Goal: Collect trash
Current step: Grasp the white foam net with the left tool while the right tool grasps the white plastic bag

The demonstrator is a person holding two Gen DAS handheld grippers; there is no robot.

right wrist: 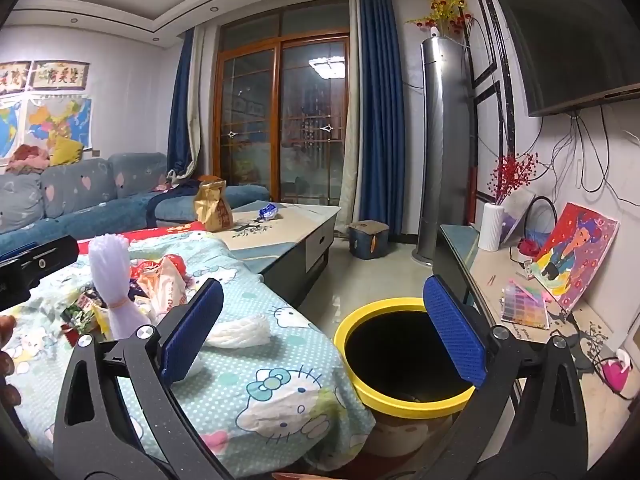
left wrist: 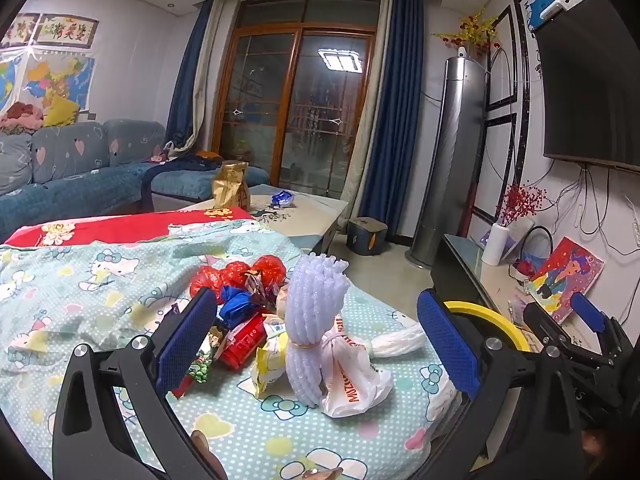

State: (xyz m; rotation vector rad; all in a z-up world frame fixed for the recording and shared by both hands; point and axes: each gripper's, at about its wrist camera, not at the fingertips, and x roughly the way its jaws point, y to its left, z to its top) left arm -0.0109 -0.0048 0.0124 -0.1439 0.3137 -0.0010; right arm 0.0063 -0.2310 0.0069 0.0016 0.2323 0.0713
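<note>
A pile of trash lies on the Hello Kitty cloth (left wrist: 100, 280): a tall white foam net bundle (left wrist: 314, 320), a white plastic bag with orange print (left wrist: 352, 384), red net balls (left wrist: 236, 272), a blue wrapper (left wrist: 236, 306), a red packet (left wrist: 244, 344) and a yellow wrapper (left wrist: 270, 360). My left gripper (left wrist: 320, 344) is open around the pile, just above it. A yellow-rimmed black bin (right wrist: 400, 360) stands on the floor beside the cloth's edge. My right gripper (right wrist: 324, 328) is open and empty, over the bin's near rim. A white foam net (right wrist: 240, 330) lies near the cloth's edge.
A coffee table (right wrist: 288, 220) behind holds a brown paper bag (right wrist: 212, 204) and a blue wrapper (right wrist: 269, 211). A blue sofa (left wrist: 72, 168) is at the left. A TV cabinet (right wrist: 504, 280) with a painting, vase and tower air conditioner (right wrist: 440, 140) is at the right.
</note>
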